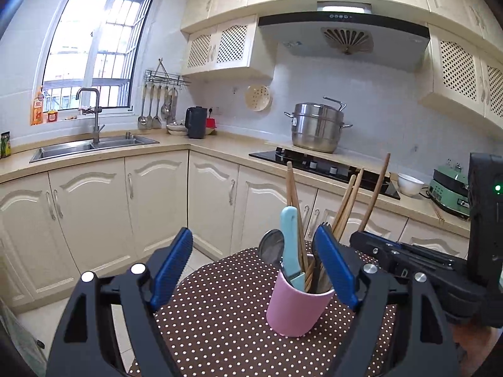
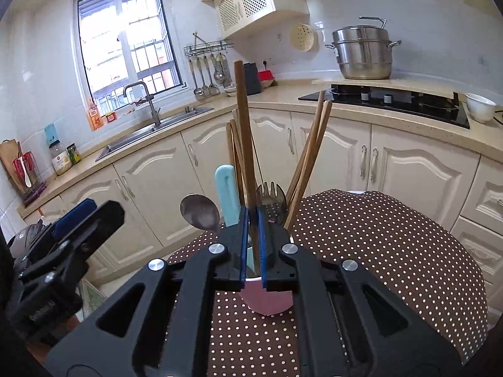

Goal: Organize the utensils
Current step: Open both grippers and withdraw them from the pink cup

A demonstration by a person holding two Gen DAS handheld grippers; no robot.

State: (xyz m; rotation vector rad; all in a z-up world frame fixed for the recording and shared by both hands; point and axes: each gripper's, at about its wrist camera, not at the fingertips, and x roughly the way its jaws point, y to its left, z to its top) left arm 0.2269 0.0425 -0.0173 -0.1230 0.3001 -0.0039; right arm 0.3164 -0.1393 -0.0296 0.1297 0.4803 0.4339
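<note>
Left wrist view: the left gripper (image 1: 253, 245) is standing released, jaws wide apart, nothing between the pads. The pink cup (image 1: 297, 301) is sitting on the polka-dot cloth (image 1: 220, 314), just in front of the gripper's right-hand finger, which is overlapping its rim in the pic; contact cannot be told. Inside the cup are standing a light-blue handled utensil (image 1: 290, 242), a metal spoon (image 1: 271, 246) w/ bowl up, and several wooden chopsticks (image 1: 347, 202) leaning right. The right gripper (image 1: 371, 243) is coming in from the right edge, its tip behind the cup; its state is not showing here. On the counter far behind, a steel steamer pot (image 1: 317, 127) is sitting by the black hob (image 1: 323, 165), and a white bowl (image 1: 408, 183) further right. An orange bottle (image 1: 37, 106) is at the window; its label is too small to read.

Right wrist view: the right gripper (image 2: 253, 216) is clenched on one long wooden stick (image 2: 245, 132), which is rising upright from the cup (image 2: 267, 295). Spoon (image 2: 199, 212), blue handle (image 2: 226, 194), a fork (image 2: 271, 196) w/ tines up and chopsticks (image 2: 309, 154) are standing around it in the cup. The left gripper (image 2: 75, 216) is showing at the left, apart from the cup. A jar (image 2: 61, 158) on the counter has a label, not readable. White writing on the left gripper's body is also too blurred.
</note>
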